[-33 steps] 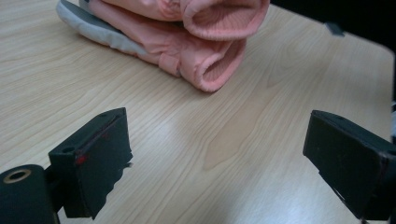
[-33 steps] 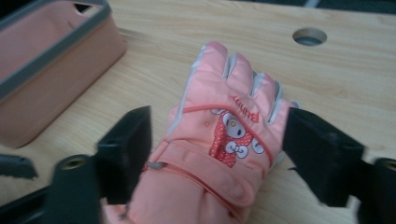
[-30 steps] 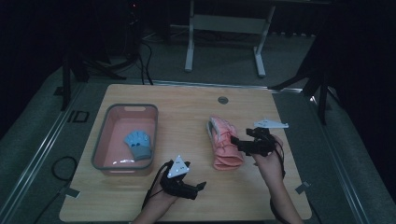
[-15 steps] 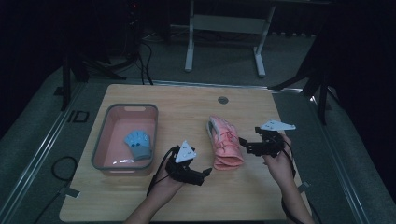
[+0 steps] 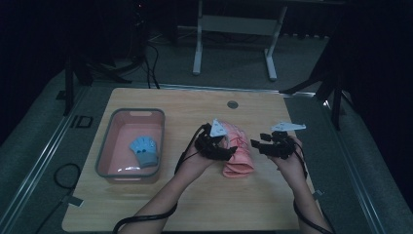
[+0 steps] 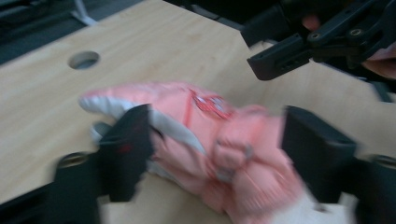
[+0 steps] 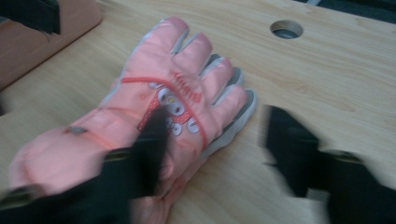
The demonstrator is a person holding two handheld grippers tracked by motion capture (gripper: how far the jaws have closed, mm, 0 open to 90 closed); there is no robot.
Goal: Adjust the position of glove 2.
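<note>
On the wooden tabletop (image 5: pixel 170 204) a pink glove (image 5: pixel 238 156) lies palm down near the middle, its fingers pointing away from the person toward a round hole (image 5: pixel 232 104) in the board. To the left, well apart from it, sits a pink tub (image 5: pixel 104 151) with a grey rim, and a small blue glove (image 5: pixel 144 151) lies inside it. The person's left hand (image 5: pixel 197 156) holds the left tool (image 5: pixel 229 148) right at the pink glove's left edge; seen along that tool's own camera, its two black jaws stand wide apart with the glove's cuff and body between them, and the blur keeps me from telling whether either jaw touches the fabric. So it is spread, gripping nothing that I can make out. The right hand (image 5: pixel 287 163) holds the right tool (image 5: pixel 254 145) just beside the glove's right edge, a grey three-cornered plate (image 5: pixel 288 126) on top of it. From its own camera the jaws are also parted: one lies over the glove near the printed patch on its back, the other over bare wood past the glove's grey fingertips. Both close-up views are smeared with motion blur.
</note>
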